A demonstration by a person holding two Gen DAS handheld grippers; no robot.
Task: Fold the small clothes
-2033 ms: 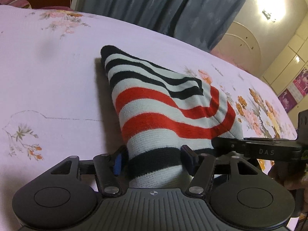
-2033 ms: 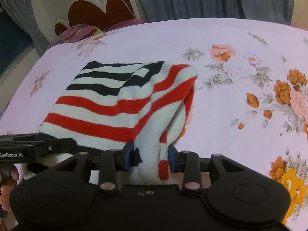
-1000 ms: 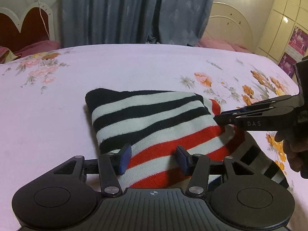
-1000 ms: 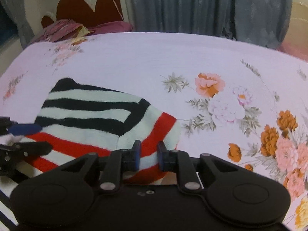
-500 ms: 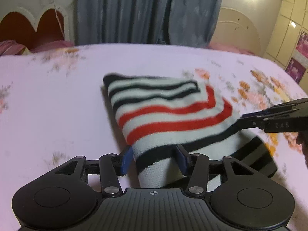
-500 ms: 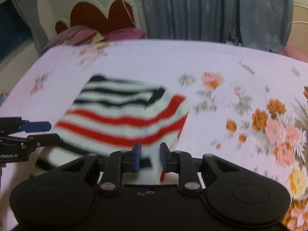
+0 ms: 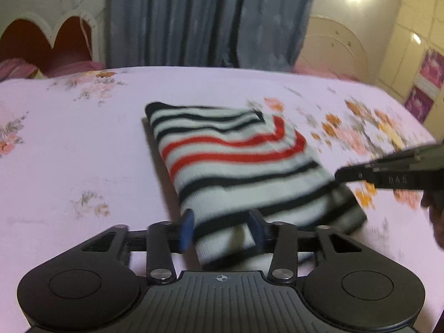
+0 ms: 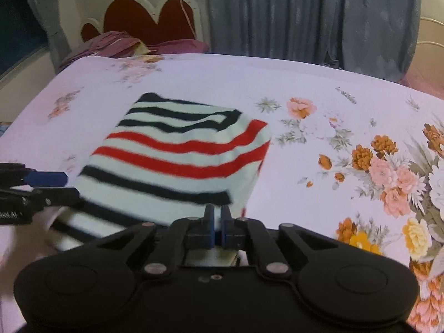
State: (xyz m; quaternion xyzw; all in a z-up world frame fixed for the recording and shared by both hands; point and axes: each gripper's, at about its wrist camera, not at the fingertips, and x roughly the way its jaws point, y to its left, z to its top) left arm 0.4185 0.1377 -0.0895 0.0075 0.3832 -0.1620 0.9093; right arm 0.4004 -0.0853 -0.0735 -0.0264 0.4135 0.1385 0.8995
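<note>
On the left, the floral bedsheet point(image 7: 69, 149) lay bare out to the scalloped headboard point(image 7: 50, 41). The left gripper point(image 7: 222, 230) stood partly open, its blue pads either side of the near corner of the striped knit garment point(image 7: 236, 155); whether they pressed the cloth could not be told. The garment lay folded mid-bed, its far edge well short of the grey curtains point(image 7: 208, 19). The right gripper point(image 8: 218, 223) was closed to a narrow slit at the garment's near right edge, with pale cloth apparently pinched between the pads. Open sheet stretched rightward. Its finger, seen from the left camera, read "DAS".
</note>
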